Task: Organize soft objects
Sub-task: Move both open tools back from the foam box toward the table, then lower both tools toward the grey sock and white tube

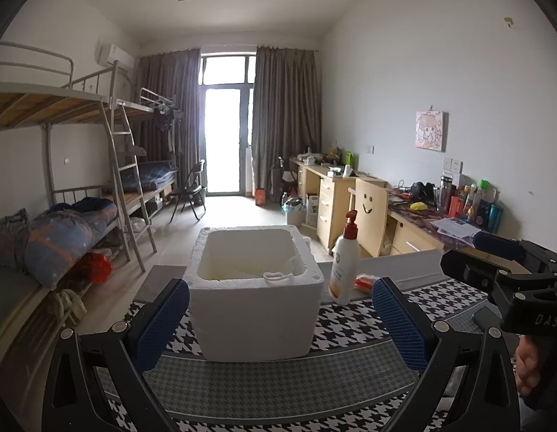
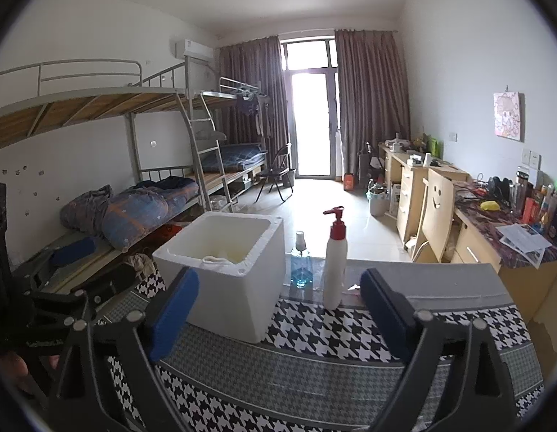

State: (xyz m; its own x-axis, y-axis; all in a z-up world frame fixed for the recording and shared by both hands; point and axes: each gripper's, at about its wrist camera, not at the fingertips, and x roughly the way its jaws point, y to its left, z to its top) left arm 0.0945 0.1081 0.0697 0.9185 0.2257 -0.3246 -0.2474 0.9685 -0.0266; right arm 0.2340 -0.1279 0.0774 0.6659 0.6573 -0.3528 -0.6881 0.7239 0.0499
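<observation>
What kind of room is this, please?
Most likely a shared dormitory room. Metal bunk beds line one wall, study desks with a chair line the other, and a curtained balcony door closes the far end.

Bunk beds [image 1: 80, 151] left, desks [image 2: 440, 194] right, bright window [image 1: 224, 122].
</observation>
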